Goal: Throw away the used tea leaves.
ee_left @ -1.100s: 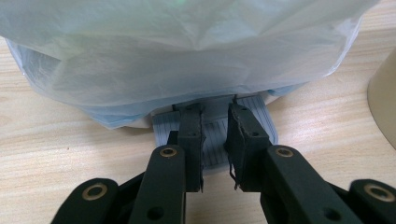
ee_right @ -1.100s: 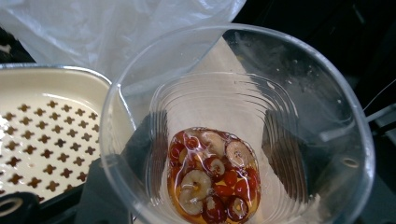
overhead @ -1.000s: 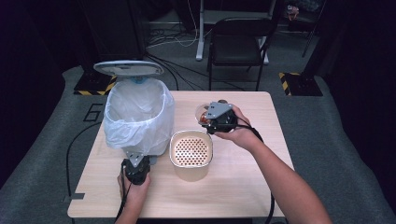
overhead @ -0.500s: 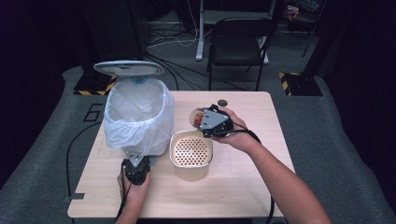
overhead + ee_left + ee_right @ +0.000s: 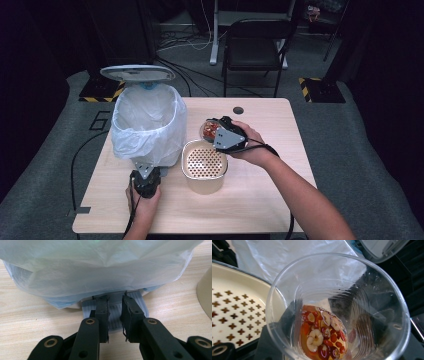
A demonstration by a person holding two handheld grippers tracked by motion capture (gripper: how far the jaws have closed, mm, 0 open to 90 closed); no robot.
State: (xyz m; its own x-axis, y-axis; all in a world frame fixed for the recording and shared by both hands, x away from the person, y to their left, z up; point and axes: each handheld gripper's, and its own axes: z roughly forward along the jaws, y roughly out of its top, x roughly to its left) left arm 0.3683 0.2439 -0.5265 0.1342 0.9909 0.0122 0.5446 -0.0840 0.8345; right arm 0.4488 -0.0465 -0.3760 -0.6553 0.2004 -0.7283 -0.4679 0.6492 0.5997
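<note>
Cup (image 5: 210, 131) (gripped in right gripper (image 5: 220, 134) jaws) has neared strainer (image 5: 203, 162); left gripper (image 5: 115, 315) jaws closed.

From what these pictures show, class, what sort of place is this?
Probably a recording studio or lab set up for a kitchen chore: a wooden table on grey carpet, dark surroundings, floor cables, a folding chair, and a lined pedal bin.

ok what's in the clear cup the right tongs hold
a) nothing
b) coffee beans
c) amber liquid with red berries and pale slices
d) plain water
c, the right gripper view looks into the cup and shows red berries and pale slices in amber liquid at the bottom.
</note>
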